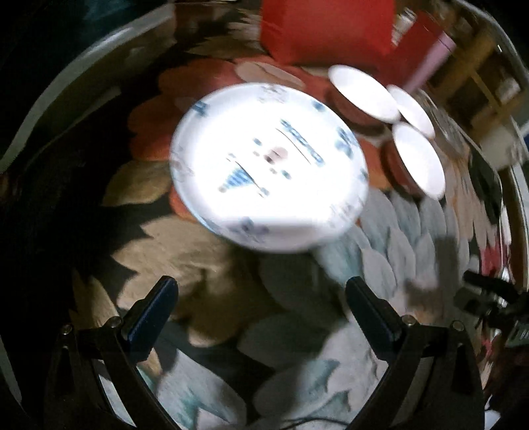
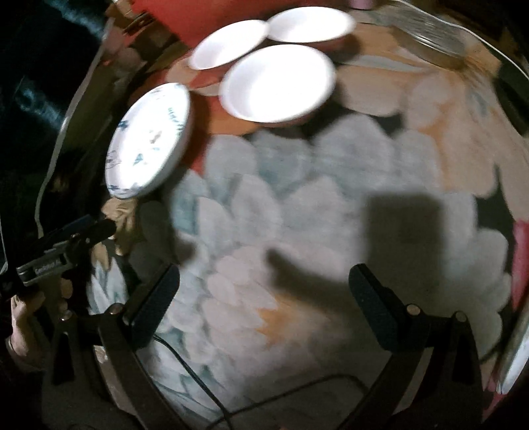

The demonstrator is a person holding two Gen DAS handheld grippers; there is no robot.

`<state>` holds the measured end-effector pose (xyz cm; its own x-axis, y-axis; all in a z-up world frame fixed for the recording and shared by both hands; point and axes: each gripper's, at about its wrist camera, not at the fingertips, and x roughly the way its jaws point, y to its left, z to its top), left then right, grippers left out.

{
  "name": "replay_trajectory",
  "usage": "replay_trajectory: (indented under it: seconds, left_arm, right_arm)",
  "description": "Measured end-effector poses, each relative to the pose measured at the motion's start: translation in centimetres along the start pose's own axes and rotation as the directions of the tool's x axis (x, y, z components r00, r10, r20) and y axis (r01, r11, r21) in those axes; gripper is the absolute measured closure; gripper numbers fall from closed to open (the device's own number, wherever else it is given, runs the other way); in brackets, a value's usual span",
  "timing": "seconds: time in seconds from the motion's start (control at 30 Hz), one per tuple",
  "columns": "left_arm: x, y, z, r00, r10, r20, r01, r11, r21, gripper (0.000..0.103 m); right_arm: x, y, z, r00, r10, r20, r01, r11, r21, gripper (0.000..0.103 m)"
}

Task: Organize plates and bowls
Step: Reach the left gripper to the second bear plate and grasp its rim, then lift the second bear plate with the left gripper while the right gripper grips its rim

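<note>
A white plate with blue print (image 1: 267,168) lies on the flowered cloth ahead of my left gripper (image 1: 261,291), which is open and empty, a short way back from the plate's near rim. Three white bowls with brown outsides (image 1: 363,96) (image 1: 411,110) (image 1: 418,158) cluster to the plate's right. In the right wrist view the plate (image 2: 150,140) is at the left and the bowls (image 2: 277,82) (image 2: 228,44) (image 2: 310,24) sit at the top. My right gripper (image 2: 264,281) is open over bare cloth, well short of them. The left gripper (image 2: 89,228) shows at the left edge there.
A red box (image 1: 327,26) stands behind the plate. A pink cylinder (image 1: 429,59) and wooden shelving (image 1: 479,82) sit at the back right. A hand (image 2: 23,317) holds the left tool. A black cable (image 2: 198,373) crosses the near cloth (image 2: 314,198). Both views are motion-blurred.
</note>
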<state>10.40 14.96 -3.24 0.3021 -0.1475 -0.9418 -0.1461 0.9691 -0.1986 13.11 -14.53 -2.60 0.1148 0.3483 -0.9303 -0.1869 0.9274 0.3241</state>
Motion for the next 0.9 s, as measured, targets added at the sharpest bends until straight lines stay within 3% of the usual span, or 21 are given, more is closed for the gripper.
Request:
replay_trajectory:
  seconds: [0.23,0.37,0.43,0.5,0.57,0.6,0.63,0.7,0.77,0.9]
  left_arm:
    - [1.6,3.7,4.7,0.999,-0.020,0.034,0.023,0.996,-0.081,0.003]
    - [3.0,4.7,6.8,0.999,-0.033,0.023,0.035,0.996,-0.085,0.013]
    - [3.8,4.8,7.7,1.000,-0.019,0.016,0.020,0.997,-0.069,0.018]
    - [4.4,4.8,8.2,1.000,-0.018,0.005,0.018,0.998,-0.055,0.021]
    - [5.1,5.2,8.7,1.000,-0.014,-0.008,0.013,0.998,-0.054,0.035]
    - [5.6,5.5,8.9,0.999,-0.017,-0.028,0.015,0.998,-0.060,0.060]
    - [5.9,5.7,8.9,0.999,-0.018,-0.046,0.015,0.998,-0.066,0.072]
    - [6.4,6.1,8.9,0.999,-0.023,-0.044,0.020,0.997,-0.073,0.076]
    - [6.3,6.3,8.8,0.999,-0.027,-0.034,0.025,0.997,-0.071,0.079]
    - [5.9,6.1,8.0,0.999,-0.018,-0.036,0.018,1.000,-0.018,0.081]
  right_arm:
    - [3.4,4.3,4.0,0.997,0.069,-0.015,-0.069,0.997,0.024,0.001]
    - [4.9,6.2,6.7,0.998,0.059,-0.001,-0.059,0.998,0.032,0.022]
    - [5.5,6.7,7.7,0.999,0.033,0.003,-0.033,0.999,0.036,0.024]
    - [6.3,6.9,8.6,1.000,0.012,0.007,-0.013,0.998,0.056,0.033]
    - [7.1,7.1,9.3,1.000,0.011,-0.001,-0.011,0.997,0.082,0.041]
    - [7.6,7.3,9.6,1.000,0.004,-0.001,-0.004,0.997,0.083,0.049]
    - [8.1,7.6,9.8,1.000,-0.004,-0.001,0.004,0.997,0.080,0.056]
    - [9.0,8.2,10.1,1.000,-0.024,-0.015,0.025,0.997,0.067,0.081]
    - [9.7,8.5,10.3,0.999,-0.030,-0.030,0.032,0.998,0.061,0.087]
    - [9.6,9.2,10.0,0.998,-0.058,-0.011,0.058,0.998,-0.015,0.087]
